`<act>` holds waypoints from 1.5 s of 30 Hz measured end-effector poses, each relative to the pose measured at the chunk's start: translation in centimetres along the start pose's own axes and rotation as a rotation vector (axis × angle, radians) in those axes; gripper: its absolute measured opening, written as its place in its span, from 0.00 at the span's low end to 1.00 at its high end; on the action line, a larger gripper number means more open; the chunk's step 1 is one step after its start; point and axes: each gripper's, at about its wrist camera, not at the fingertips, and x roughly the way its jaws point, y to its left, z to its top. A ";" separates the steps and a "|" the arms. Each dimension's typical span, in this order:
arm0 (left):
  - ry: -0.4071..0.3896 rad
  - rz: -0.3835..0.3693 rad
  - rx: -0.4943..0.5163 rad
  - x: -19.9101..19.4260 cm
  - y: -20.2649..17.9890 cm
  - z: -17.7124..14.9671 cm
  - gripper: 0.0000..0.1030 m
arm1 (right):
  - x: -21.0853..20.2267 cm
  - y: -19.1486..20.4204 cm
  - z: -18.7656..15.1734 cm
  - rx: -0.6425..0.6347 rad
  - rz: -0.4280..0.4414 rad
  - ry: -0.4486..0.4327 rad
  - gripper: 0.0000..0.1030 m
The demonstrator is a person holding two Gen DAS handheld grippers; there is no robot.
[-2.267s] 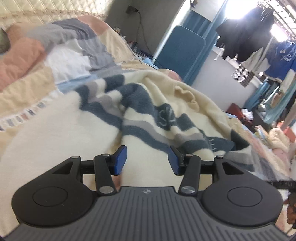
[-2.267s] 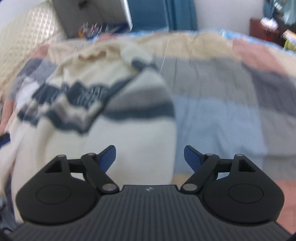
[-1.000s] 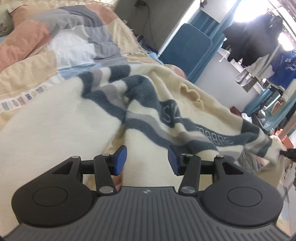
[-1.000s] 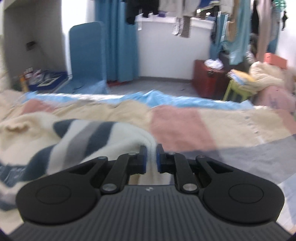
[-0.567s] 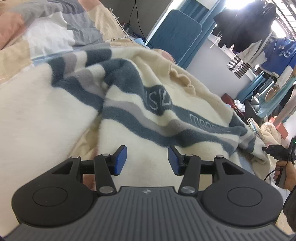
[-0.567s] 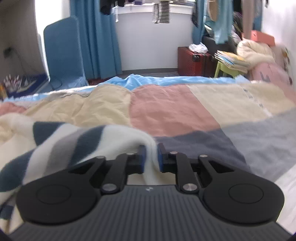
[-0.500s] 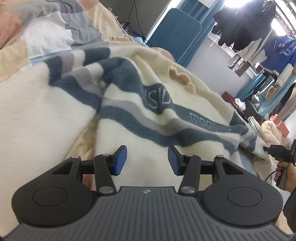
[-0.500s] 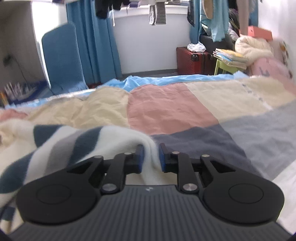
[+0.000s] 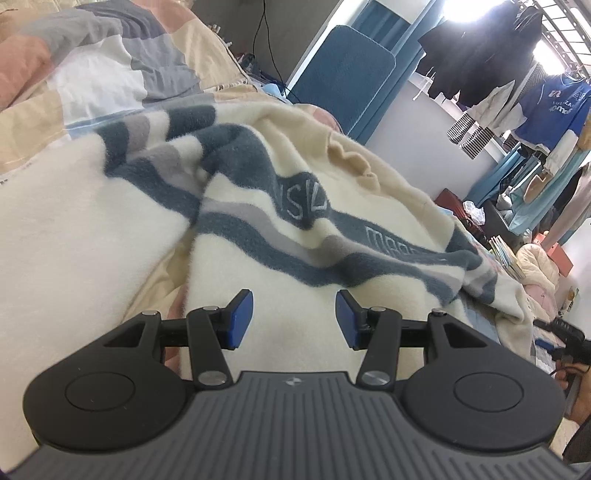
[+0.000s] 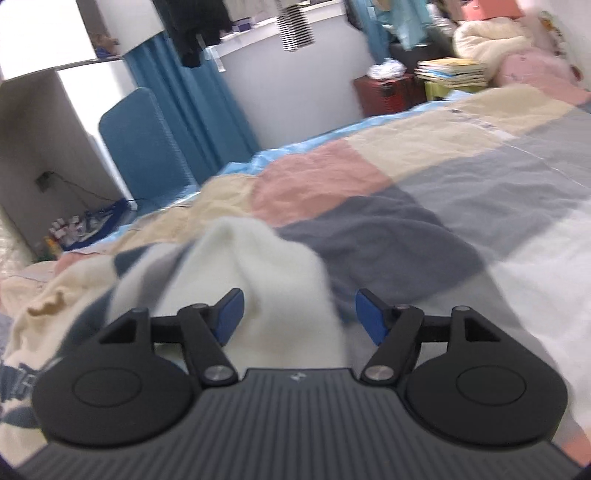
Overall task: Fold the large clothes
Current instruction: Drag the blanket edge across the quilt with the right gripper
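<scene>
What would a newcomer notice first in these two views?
A cream sweater with blue-grey stripes sprawls across the patchwork quilt. The right gripper has just opened around its white cuff. Hanging laundry fills the bright window beyond.

Daylight is blowing out the bright window (image 9: 546, 22) at the left wrist view's top right, leaving the dark hanging clothes (image 9: 476, 55) silhouetted. Fisheye is bending both views' edges. Right wrist view is smearing with motion blur, softening the cream fleece garment with blue-grey stripes (image 10: 266, 280).
</scene>
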 end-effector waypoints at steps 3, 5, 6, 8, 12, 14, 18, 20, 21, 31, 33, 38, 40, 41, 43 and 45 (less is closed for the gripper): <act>-0.007 0.012 0.004 -0.5 0.0 -0.1 0.54 | 0.8 -1.0 -1.3 -0.018 -0.063 0.055 0.67; -0.009 0.019 -0.004 -0.6 0.2 -0.1 0.54 | 1.0 -1.3 -2.2 -0.015 -0.058 0.069 0.67; -0.010 0.021 -0.010 -0.7 0.3 -0.1 0.54 | 1.2 -1.4 -2.5 -0.007 -0.048 0.074 0.67; -0.011 0.022 -0.018 -0.6 0.4 -0.1 0.54 | 1.4 -1.4 -3.1 0.004 -0.031 0.073 0.68; 0.001 0.033 -0.026 -0.1 0.5 -0.1 0.54 | 2.2 -1.0 -3.8 0.005 -0.022 0.059 0.68; 0.005 0.035 -0.028 0.2 0.6 -0.1 0.54 | 2.4 -1.3 -3.6 0.037 -0.007 0.040 0.67; 0.011 0.045 -0.019 0.7 0.4 -0.1 0.54 | 2.8 -0.9 -3.5 0.019 0.015 0.039 0.32; 0.014 0.043 -0.017 0.9 0.2 -0.1 0.54 | 2.7 -0.2 -3.1 -0.036 0.020 0.046 0.12; 0.014 0.042 -0.014 0.9 0.2 -0.1 0.54 | 2.5 0.0 -2.7 -0.061 0.023 0.047 0.11; 0.021 0.038 -0.002 1.3 0.0 -0.3 0.54 | -0.2 -4.6 6.4 -0.022 -0.172 -0.010 0.09; 0.023 0.038 -0.002 1.4 0.0 -0.2 0.54 | 0.3 -5.1 7.0 -0.014 -0.182 0.030 0.09; 0.028 0.035 0.011 1.6 -0.3 -0.2 0.54 | 0.4 -5.6 6.0 0.074 -0.220 0.085 0.27; 0.030 0.035 0.016 1.7 -0.4 -0.3 0.54 | -0.4 -5.8 5.2 0.108 -0.220 0.076 0.32; 0.031 0.034 0.017 1.6 -0.4 -0.3 0.54 | -1.0 -5.7 4.9 0.118 -0.221 0.062 0.44; 0.031 0.029 0.015 1.5 -0.5 -0.3 0.54 | -2.6 -5.6 4.3 0.135 -0.221 0.025 0.73; 0.030 0.027 0.015 1.4 -0.5 -0.4 0.54 | -4.4 -5.4 3.5 0.166 -0.183 -0.008 0.78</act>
